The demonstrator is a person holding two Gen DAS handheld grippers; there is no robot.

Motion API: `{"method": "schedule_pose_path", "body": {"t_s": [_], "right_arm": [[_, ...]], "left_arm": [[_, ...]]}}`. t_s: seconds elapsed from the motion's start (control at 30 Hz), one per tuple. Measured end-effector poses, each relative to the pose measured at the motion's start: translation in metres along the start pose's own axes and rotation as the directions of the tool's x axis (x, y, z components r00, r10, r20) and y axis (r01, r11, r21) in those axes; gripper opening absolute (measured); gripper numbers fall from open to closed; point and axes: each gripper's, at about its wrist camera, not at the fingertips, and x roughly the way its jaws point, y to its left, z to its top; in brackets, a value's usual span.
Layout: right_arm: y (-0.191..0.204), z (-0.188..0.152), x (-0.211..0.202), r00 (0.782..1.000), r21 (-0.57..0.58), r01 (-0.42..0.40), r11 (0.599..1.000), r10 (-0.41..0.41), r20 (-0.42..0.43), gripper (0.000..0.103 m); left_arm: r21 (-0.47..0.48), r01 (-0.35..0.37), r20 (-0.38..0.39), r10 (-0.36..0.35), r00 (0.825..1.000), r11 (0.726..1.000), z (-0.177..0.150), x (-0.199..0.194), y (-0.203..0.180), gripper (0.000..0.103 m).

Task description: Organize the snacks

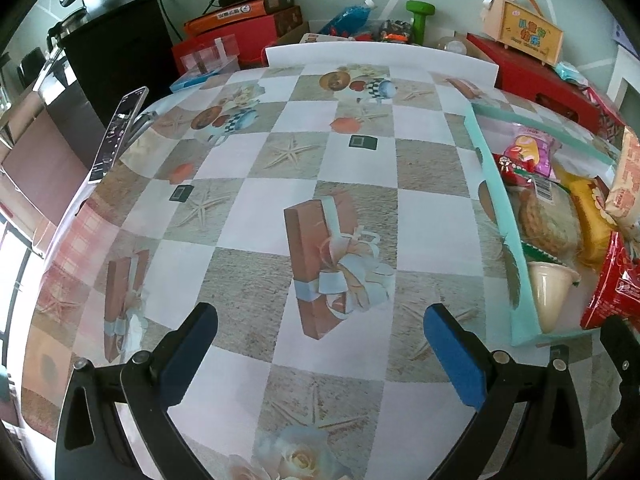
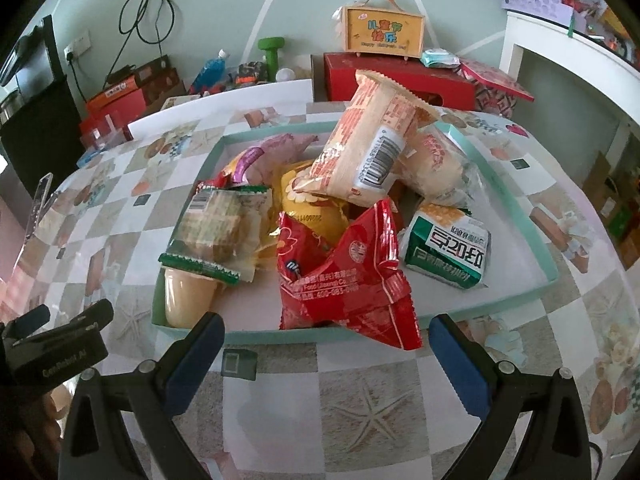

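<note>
We hold both tools just short of the work, and by our reading the sorting is either barely begun or nearly done: every snack we can see lies heaped in the shallow mint-green rectangular tray (image 2: 505, 182), and none rests on the checked, gift-and-starfish printed tablecloth (image 1: 248, 216)

Our right gripper (image 2: 326, 354) hovers with its blue-padded jaws spread wide and empty, facing the tray's near wall. Closest to it lies the crinkled red foil snack packet (image 2: 346, 276), whose lower corner hangs over that wall. Behind it a tall beige and orange printed wrapper (image 2: 370, 148) leans upright on the heap, with a green and white printed pouch (image 2: 446, 248) to the right, a clear-wrapped round cake with green edging (image 2: 218, 226) to the left, and a pale cream plastic cup (image 2: 188, 300) in the near left corner

Our left gripper (image 1: 320, 346) is likewise wide open and holds nothing, poised over bare cloth with the tray well off to its right

If we are to lift a snack out, the red packet looks the easiest: it is loose foil, so we should pinch a raised fold, not press down

Room is generous on the left cloth. The tray's wall guards the low items, a slim dark phone (image 1: 120, 132) leans at the far left table edge, and boxes crowd behind the far edge
</note>
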Motion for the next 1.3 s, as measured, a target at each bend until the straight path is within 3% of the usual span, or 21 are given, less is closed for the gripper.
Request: {"method": "schedule_pose_path", "body": {"t_s": [0.37,1.3], "right_arm": [[0.0103,-0.0021,0.0031,1.000,-0.052,0.023,0.998,-0.023,-0.013,0.103],[0.0062,-0.0051,0.0052,0.999,-0.039,0.038,0.999,-0.040,-0.027,0.103]], "left_arm": [[0.004,-0.017,-0.017,0.017,1.000,1.000,0.0012,0.0057,0.0010,0.102],[0.022,-0.048,-0.016,0.048,0.999,0.999,-0.0007,0.0064,-0.0042,0.102]]}}
